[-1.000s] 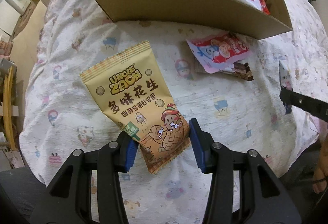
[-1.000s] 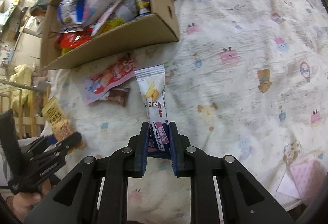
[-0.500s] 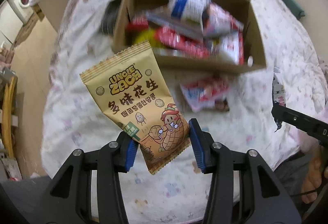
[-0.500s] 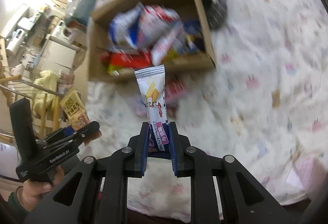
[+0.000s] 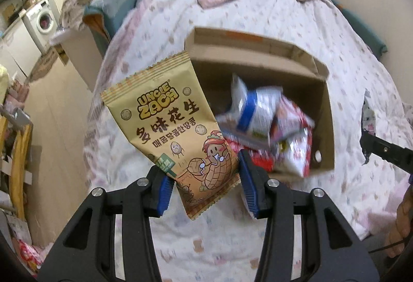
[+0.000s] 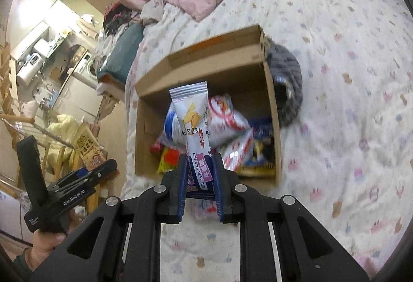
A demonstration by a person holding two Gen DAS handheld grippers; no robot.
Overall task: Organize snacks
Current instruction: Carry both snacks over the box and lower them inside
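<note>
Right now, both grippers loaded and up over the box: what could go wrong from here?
1. The left gripper pinches only the bottom corner of the peanut bag; it hangs tilted and could slip or swing out.
2. The cardboard box is already heaped with packets; the narrow white snack pack in the right gripper may land on top and slide out.
3. Both grippers aim at one box and could collide.

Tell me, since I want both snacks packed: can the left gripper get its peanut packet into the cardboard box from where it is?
Probably yes. The left gripper holds the peanut packet raised above the bed, and the cardboard box lies open-topped just ahead, with nothing between. Snacks fill its near end; the far end looks empty.
</note>
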